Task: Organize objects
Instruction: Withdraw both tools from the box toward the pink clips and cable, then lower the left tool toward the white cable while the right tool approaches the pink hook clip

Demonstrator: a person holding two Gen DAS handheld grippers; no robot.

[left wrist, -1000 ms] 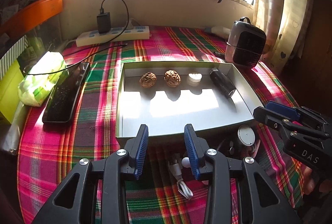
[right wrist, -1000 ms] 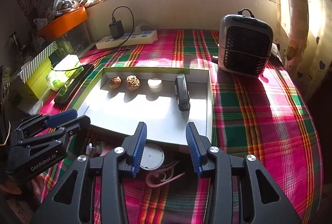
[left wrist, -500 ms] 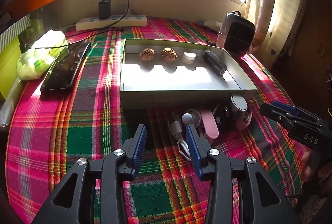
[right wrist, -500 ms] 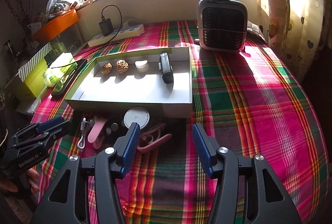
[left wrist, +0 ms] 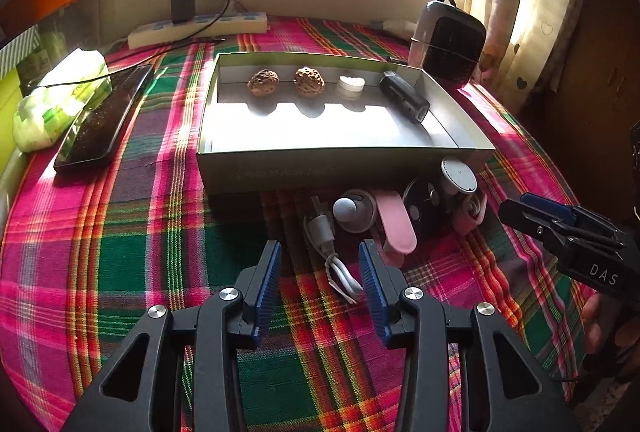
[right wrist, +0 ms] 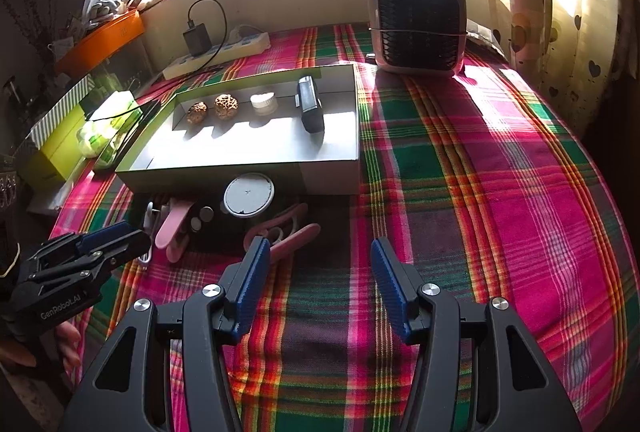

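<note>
A shallow grey box (left wrist: 344, 167) (right wrist: 332, 175) on the plaid cloth holds two walnuts (left wrist: 263, 82) (left wrist: 309, 80), a small white jar (left wrist: 351, 86) and a black cylinder (left wrist: 404, 96) along its far wall. In front of the box lie a white cable (left wrist: 334, 264), a pink strap (left wrist: 394, 224), a round white device (left wrist: 458, 175) (right wrist: 249, 195) and pink scissors (right wrist: 286, 232). My left gripper (left wrist: 319, 264) is open and empty just before the cable. My right gripper (right wrist: 316, 266) is open and empty, just right of the scissors.
A black phone (left wrist: 104, 119) and a green tissue pack (left wrist: 56, 99) lie left of the box. A power strip (left wrist: 200, 29) with a charger sits at the back. A small heater (right wrist: 418, 27) stands at the back right. Curtains hang at the right.
Both grippers have pulled back from the box toward me, so the loose items in front of it now show. The right jaws have opened wider.
</note>
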